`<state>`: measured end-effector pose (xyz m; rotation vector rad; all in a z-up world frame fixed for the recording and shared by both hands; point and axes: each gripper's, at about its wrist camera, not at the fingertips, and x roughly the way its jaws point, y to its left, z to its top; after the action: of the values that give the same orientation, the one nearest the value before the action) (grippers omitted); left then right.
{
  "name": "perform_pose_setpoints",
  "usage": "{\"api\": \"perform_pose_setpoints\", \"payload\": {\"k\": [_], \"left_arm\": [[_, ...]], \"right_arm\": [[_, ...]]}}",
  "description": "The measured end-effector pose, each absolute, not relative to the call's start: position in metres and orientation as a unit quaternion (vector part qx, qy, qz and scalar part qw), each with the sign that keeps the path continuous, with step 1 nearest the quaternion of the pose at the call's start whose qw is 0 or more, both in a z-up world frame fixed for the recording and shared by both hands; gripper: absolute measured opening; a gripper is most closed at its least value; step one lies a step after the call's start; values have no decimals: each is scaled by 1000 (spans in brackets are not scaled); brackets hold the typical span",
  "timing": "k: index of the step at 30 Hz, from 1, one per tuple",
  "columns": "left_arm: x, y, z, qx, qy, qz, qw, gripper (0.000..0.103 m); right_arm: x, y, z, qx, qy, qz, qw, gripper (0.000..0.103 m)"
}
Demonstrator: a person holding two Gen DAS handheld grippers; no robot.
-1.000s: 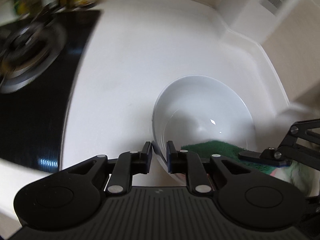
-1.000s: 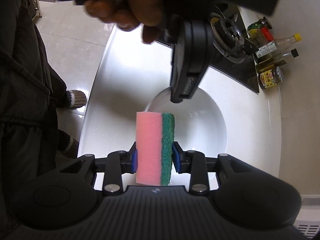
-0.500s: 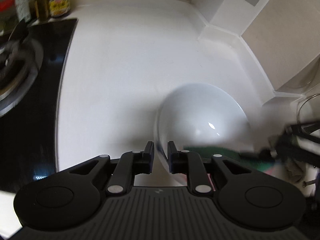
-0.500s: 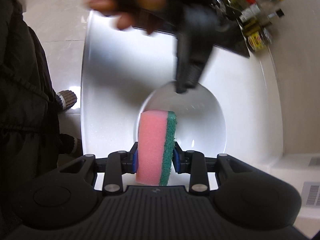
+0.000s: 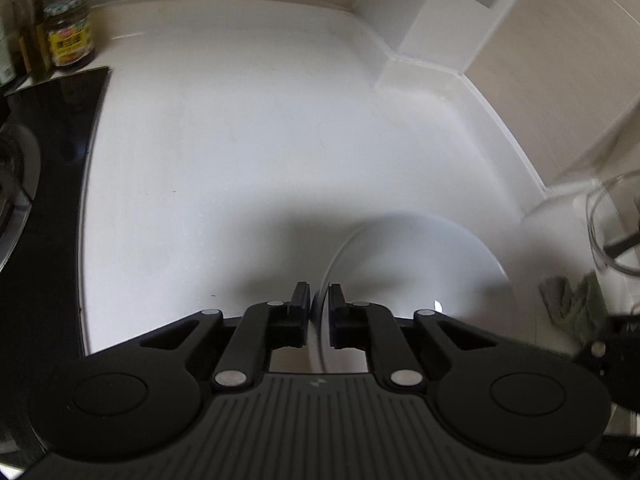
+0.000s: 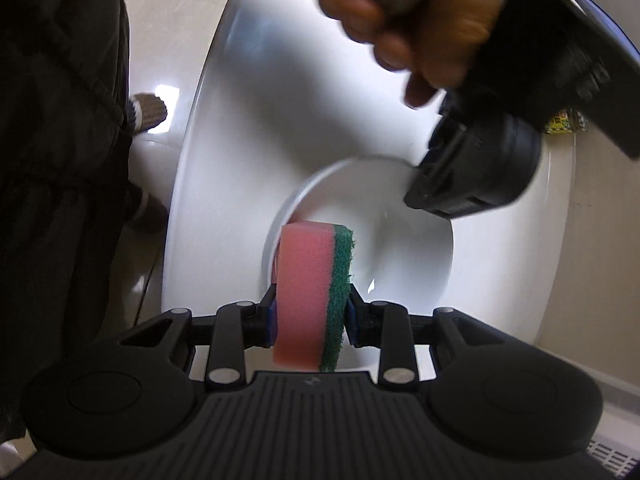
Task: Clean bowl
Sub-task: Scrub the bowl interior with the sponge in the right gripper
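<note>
A white bowl (image 5: 420, 264) rests on the white counter (image 5: 240, 140). My left gripper (image 5: 319, 308) straddles its near rim, one finger inside and one outside. Its jaws are closing, and the pads look pressed on the rim. In the right wrist view a hand (image 6: 424, 24) holds that left gripper (image 6: 472, 176) at the far rim of the bowl (image 6: 400, 248). My right gripper (image 6: 310, 316) is shut on a sponge (image 6: 312, 296) that is pink with a green scouring side. The sponge stands upright over the bowl's near left rim.
A black hob (image 5: 44, 208) and a labelled jar (image 5: 68, 32) lie to the left. A wall corner (image 5: 420, 52) closes the back right. A glass vessel (image 5: 612, 228) and a blurred greenish cloth (image 5: 572, 300) sit at the right. The person's dark-clad legs (image 6: 60, 160) stand beside the counter edge.
The left wrist view has swung right, so the hob slid left and the bowl sits lower right. The green sponge has left that view. The right gripper with the sponge came nearer the bowl.
</note>
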<state>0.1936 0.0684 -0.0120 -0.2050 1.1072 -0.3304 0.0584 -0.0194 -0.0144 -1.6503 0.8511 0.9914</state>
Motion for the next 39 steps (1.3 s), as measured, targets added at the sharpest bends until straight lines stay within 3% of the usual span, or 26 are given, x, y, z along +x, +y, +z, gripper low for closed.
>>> {"api": "perform_pose_setpoints", "payload": {"k": [12,20,33,39], "left_arm": [[135,82,-10,-128,511,-118,842,16],[153,71,-13,-113,503,-125,848,6],[138,74,-3,-109,483,-134,859,8],[118,80,-4,-132,492,-124,851,15]], "right_arm": [[62,-17,-4,-655,344,426,521,27],[54,-13,-4,-650,337,423,534,28],[78,0,-16,-627,356,395,569,28],[92,7,-18,-630,356,395,566,28]]}}
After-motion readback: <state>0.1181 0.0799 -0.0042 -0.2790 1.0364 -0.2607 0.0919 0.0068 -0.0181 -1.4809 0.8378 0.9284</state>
